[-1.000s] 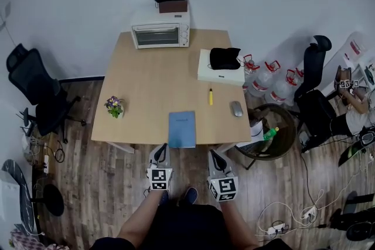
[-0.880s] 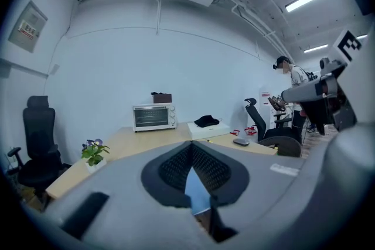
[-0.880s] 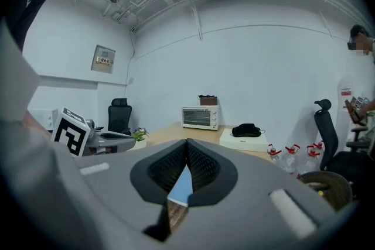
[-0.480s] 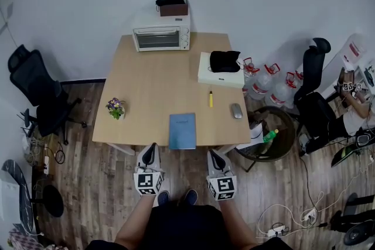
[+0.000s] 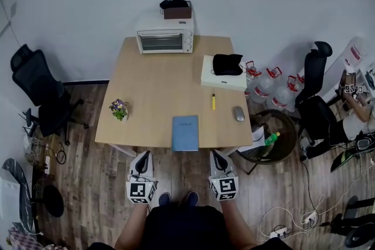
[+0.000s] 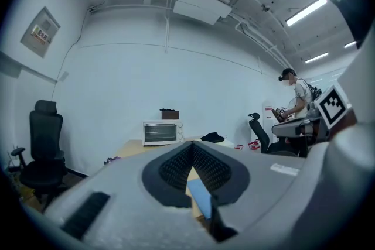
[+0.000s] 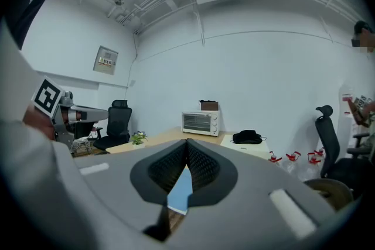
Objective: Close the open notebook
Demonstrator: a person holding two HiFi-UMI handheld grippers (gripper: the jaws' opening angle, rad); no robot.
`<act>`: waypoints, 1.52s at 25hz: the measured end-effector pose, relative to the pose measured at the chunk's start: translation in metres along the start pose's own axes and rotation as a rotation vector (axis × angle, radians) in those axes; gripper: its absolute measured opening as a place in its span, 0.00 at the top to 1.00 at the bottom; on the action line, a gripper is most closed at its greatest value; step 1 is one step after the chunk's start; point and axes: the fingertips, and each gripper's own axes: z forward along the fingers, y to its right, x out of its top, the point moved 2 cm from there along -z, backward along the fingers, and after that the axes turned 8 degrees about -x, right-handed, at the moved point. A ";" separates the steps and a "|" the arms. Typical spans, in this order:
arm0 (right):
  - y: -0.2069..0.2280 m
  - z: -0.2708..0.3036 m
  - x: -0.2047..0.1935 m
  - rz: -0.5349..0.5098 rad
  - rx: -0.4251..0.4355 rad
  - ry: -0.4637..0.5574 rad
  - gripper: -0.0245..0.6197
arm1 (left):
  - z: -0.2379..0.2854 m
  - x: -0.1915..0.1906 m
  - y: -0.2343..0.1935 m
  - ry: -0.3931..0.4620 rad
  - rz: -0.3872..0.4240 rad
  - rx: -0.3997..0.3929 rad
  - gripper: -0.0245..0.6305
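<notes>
A blue notebook [image 5: 185, 132] lies shut and flat at the near edge of the wooden table [image 5: 158, 85]. Both grippers hang off the table in front of the person's body, apart from the notebook. My left gripper [image 5: 142, 156] is shut with nothing in it, below and left of the notebook. My right gripper [image 5: 215, 155] is also shut and empty, below and right of it. In the left gripper view the jaws [image 6: 192, 146] meet at the tip, and the notebook [image 6: 202, 199] shows beyond them. The right gripper view shows shut jaws [image 7: 186, 143] and the notebook [image 7: 180, 190] beyond.
A toaster oven [image 5: 164, 41] with a brown box [image 5: 177, 10] on top stands at the table's far edge. A white box [image 5: 222, 79] carrying a black cloth, a yellow marker [image 5: 213, 101], a mouse [image 5: 239, 113] and a small flower pot [image 5: 119, 108] are on the table. Office chairs [image 5: 36, 96] and water jugs [image 5: 266, 82] flank it.
My left gripper has drawn back from the table's near edge toward the person and shifted left. The right gripper has stayed where it was. The notebook has not moved.
</notes>
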 end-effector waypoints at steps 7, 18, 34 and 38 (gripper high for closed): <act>0.005 0.001 -0.003 -0.005 -0.023 0.006 0.95 | -0.006 0.008 -0.017 0.018 0.018 0.007 0.97; 0.001 0.007 0.001 -0.012 -0.023 0.023 0.95 | 0.000 0.011 -0.024 0.018 -0.023 -0.003 0.97; -0.005 0.021 0.003 -0.006 -0.030 0.025 0.95 | 0.007 0.009 -0.047 0.013 -0.036 0.000 0.97; -0.003 0.027 0.005 0.033 -0.025 0.032 0.95 | 0.013 0.008 -0.051 0.013 -0.037 -0.008 0.97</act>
